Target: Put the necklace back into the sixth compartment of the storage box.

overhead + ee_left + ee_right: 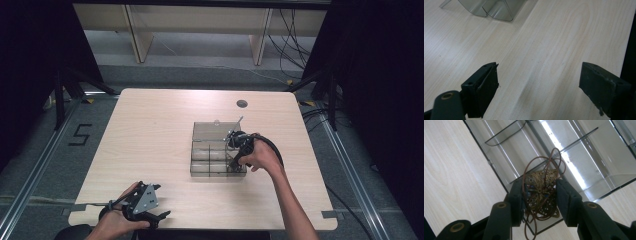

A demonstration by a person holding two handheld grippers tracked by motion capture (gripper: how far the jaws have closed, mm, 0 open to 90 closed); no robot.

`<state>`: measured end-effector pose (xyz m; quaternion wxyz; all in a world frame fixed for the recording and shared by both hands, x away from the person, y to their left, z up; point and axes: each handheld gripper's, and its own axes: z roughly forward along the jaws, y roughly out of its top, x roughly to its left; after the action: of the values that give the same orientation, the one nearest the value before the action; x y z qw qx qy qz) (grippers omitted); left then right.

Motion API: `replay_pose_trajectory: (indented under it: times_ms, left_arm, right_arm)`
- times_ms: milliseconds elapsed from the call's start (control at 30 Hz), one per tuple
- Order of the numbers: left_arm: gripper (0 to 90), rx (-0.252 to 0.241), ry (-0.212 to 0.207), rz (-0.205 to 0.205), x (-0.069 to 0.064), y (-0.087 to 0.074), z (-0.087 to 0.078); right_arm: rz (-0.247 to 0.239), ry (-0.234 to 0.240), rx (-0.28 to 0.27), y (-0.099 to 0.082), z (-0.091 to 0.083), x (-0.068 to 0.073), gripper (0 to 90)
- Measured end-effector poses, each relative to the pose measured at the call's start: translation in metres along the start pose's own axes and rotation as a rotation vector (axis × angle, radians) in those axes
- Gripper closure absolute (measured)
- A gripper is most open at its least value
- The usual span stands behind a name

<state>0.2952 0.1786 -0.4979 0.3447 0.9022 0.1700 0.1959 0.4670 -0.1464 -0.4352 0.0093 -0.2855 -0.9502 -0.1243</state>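
Clamped in the right gripper, a brass filigree pendant hangs over the clear organizer box.

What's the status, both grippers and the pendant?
Right gripper shut on filigree pendant, over clear divided box. Left gripper open, idle above table. Nothing in the way.

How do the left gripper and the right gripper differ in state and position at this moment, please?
The left gripper stands open with nothing between its jaws, while the right gripper is shut on a brass filigree pendant with its brown cord. The left gripper rests near the table's front edge; the right gripper is poised over the clear compartment box. Both are black, two-jawed and hand-held.
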Motion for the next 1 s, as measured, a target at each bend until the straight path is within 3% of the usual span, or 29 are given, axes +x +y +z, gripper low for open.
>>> replay_pose_trajectory:
  times_ms: [100, 133, 200, 333, 467, 533, 600, 667, 733, 800, 833, 1000]
  left_arm:
    - [15.0, -0.006, 0.002, -0.008, -0.001, 0.0, 0.0]
    - [15.0, -0.019, 0.003, -0.01, -0.001, 0.0, 0.001]
    - [15.0, -0.003, -0.001, -0.006, -0.001, 0.0, 0.0]
    - [15.0, -0.001, -0.001, -0.006, -0.001, 0.0, 0.0]
    - [15.0, -0.004, -0.003, -0.007, -0.001, 0.0, 0.0]
    - [15.0, -0.003, 0.007, -0.007, -0.001, 0.0, 0.001]
    - [15.0, -0.002, -0.009, -0.011, -0.002, 0.0, 0.001]
    - [15.0, -0.006, -0.007, -0.011, -0.002, 0.0, 0.001]
    - [15.0, -0.006, -0.004, -0.011, -0.002, 0.0, 0.0]
    - [15.0, -0.002, -0.003, -0.006, -0.001, 0.0, 0.001]
    - [15.0, -0.002, -0.003, -0.008, -0.001, 0.0, 0.001]
    - [15.0, -0.003, -0.002, -0.007, -0.001, 0.0, 0.001]
  right_arm:
    - [0.019, -0.006, 0.009, 0.001, 0.004, -0.001, 60.7]
    - [0.003, -0.007, 0.012, 0.001, 0.006, -0.003, 60.7]
    - [0.032, -0.002, 0.02, 0.001, 0.008, -0.002, 60.7]
    - [0.005, 0.002, 0.015, 0.0, 0.013, -0.004, 60.7]
    - [0.026, 0.012, 0.017, 0.0, 0.014, -0.005, 59.4]
    - [0.032, 0.03, -0.004, 0.0, 0.011, -0.005, 54.1]
    - [0.035, 0.014, -0.004, 0.0, 0.008, -0.006, 45.2]
    - [0.06, 0.013, 0.01, -0.001, 0.005, -0.005, 43.0]
    - [0.038, 0.0, -0.014, -0.002, 0.0, -0.005, 42.2]
    - [0.068, 0.002, -0.036, -0.002, -0.005, 0.0, 42.1]
    - [0.041, 0.007, -0.053, -0.003, -0.008, 0.0, 42.0]
    - [0.044, -0.025, -0.109, -0.008, -0.022, 0.007, 40.9]
